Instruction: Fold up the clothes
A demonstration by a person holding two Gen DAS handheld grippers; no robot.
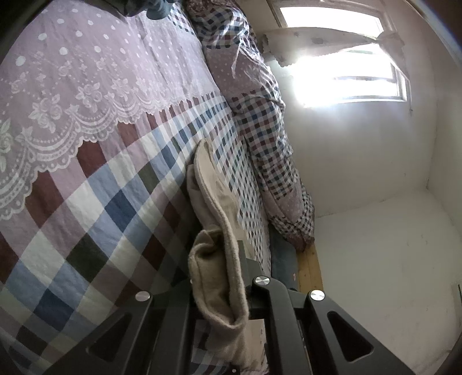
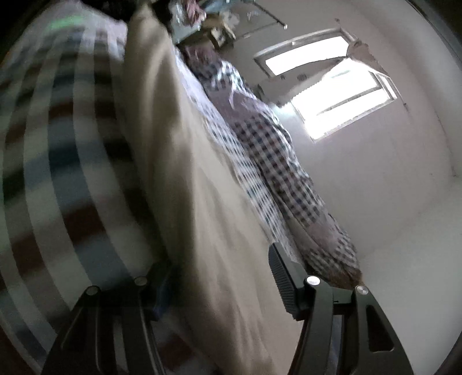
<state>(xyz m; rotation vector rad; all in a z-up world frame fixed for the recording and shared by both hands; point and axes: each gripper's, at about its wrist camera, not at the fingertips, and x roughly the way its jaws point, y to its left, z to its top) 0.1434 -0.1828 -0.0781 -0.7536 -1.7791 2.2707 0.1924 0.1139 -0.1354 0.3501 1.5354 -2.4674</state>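
In the left wrist view, a beige fleecy garment (image 1: 210,184) lies bunched in a narrow strip on the checked bedspread (image 1: 115,202). My left gripper (image 1: 216,256) is shut on its near end, and folds of the cloth bulge out between the black fingers. The right wrist view is blurred by motion. There the same beige garment (image 2: 179,161) stretches away over the bed as a long wide band. My right gripper (image 2: 222,282) is open above it. The ribbed pad (image 2: 284,277) stands clear of the cloth that passes between the jaws.
A pink lace cover (image 1: 72,72) lies over the far part of the bed. A rolled checked quilt (image 1: 260,121) runs along the white wall below a bright window (image 1: 346,72). A wooden bed frame edge (image 1: 310,268) shows by the wall. Clutter (image 2: 202,20) sits beyond the bed.
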